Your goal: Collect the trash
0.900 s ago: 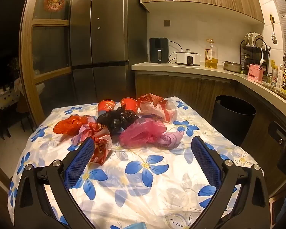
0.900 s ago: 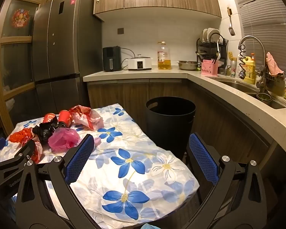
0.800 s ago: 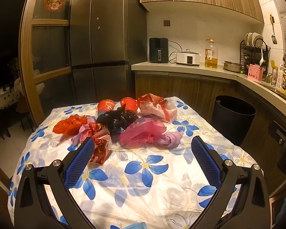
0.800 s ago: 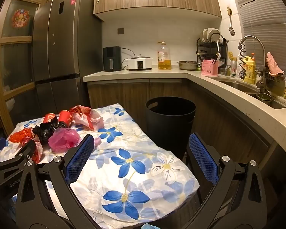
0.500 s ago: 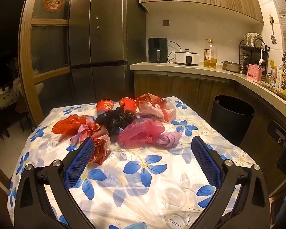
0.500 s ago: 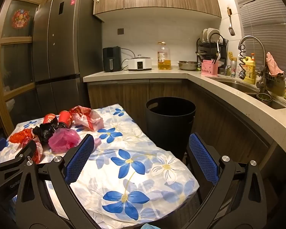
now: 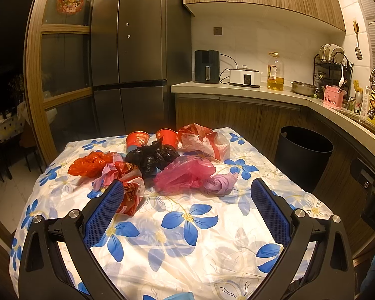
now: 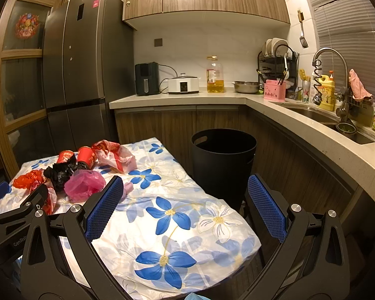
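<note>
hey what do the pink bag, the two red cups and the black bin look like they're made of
Pink bag: thin translucent plastic film, crumpled and glossy. Red cups: probably printed paper, though coated plastic is possible; matte rims. Black bin: likely rigid moulded plastic, smooth matte wall with a cut-out handle.

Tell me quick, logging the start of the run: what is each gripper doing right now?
Left gripper: open, holding nothing, above the flowered tablecloth.
Right gripper: open, holding nothing.

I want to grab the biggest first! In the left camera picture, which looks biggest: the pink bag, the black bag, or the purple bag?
1. pink bag
2. black bag, slightly farther away, so unsure
3. purple bag
</note>
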Available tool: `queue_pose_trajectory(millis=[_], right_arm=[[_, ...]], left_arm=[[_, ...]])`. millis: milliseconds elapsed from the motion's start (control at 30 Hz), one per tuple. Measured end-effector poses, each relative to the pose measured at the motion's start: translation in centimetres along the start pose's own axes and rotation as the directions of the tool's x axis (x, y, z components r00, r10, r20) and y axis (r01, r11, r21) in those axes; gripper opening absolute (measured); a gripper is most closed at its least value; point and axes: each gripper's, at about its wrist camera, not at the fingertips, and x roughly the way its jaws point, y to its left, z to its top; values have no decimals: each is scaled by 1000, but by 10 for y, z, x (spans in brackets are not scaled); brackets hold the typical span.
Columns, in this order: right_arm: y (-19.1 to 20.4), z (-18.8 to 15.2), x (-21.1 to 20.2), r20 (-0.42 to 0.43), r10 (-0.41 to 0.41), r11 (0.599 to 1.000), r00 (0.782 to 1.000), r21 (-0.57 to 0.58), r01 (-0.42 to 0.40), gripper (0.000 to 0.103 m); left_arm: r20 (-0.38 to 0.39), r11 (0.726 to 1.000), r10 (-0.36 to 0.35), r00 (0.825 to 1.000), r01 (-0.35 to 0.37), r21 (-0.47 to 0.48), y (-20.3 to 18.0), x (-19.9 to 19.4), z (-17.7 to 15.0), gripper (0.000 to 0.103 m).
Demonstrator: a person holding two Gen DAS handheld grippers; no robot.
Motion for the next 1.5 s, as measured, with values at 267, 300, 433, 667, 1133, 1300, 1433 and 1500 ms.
queue_pose_trajectory(millis=[267, 300, 433, 667, 1133, 1300, 1433, 1500], right_arm=[[2, 2, -1, 1, 0, 1000, 1000, -3, 0, 99], [2, 1, -1, 3, -2, 1000, 1000, -3, 2, 99], [1, 0, -1, 2, -1, 1000, 1000, -4, 1, 99], [1, 0, -1, 4, -1, 1000, 1000, -2, 1, 99], [1, 0, 0, 2, -2, 1000, 1000, -5, 2, 99], [1, -1, 0, 2, -1, 1000, 1000, -4, 1, 99], [1, -1, -1, 2, -1, 1000, 1000, -3, 1, 99], [0, -1, -1, 1, -1, 1000, 1000, -3, 1, 99]], left_arm=[[0, 1000, -2, 1000, 2, -1, 0, 0, 0, 98], [0, 1000, -2, 1000, 2, -2, 1, 0, 0, 98], [-1, 1000, -2, 1000, 2, -2, 1, 0, 0, 98], [-1, 1000, -4, 1000, 4, -2, -4, -4, 1, 98], [0, 1000, -4, 1000, 4, -3, -5, -7, 3, 98], [-1, 1000, -4, 1000, 4, -2, -5, -7, 3, 98], [0, 1000, -6, 1000, 6, -4, -5, -7, 3, 98], [0, 1000, -3, 1000, 3, -4, -5, -8, 2, 98]])
